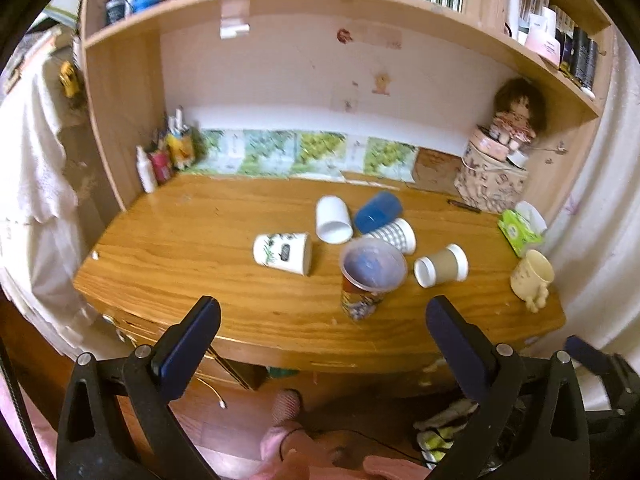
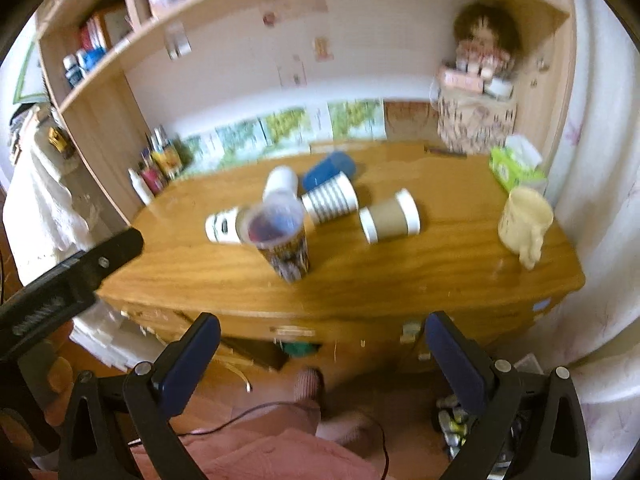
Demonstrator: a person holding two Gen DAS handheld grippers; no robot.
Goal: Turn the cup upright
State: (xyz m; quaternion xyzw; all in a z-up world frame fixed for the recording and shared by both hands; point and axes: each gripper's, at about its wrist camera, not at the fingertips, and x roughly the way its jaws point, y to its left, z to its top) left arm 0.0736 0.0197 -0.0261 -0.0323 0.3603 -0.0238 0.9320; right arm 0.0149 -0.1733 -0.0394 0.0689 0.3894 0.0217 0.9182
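Note:
A clear plastic cup with a printed sleeve (image 1: 370, 276) stands upright on the wooden desk (image 1: 224, 280); it also shows in the right wrist view (image 2: 280, 236). Around it several cups lie on their sides: a white printed cup (image 1: 283, 253), a white cup (image 1: 333, 220), a blue cup (image 1: 378, 212), a checked cup (image 1: 394, 236) and a brown paper cup (image 1: 441, 266). My left gripper (image 1: 322, 320) is open and empty, in front of the desk edge. My right gripper (image 2: 322, 338) is open and empty, below the desk edge.
A cream mug (image 1: 532, 278) stands upright at the desk's right edge beside a green tissue box (image 1: 520, 228). A patterned box with a doll (image 1: 494, 176) is at the back right. Bottles and pens (image 1: 164, 160) stand at the back left.

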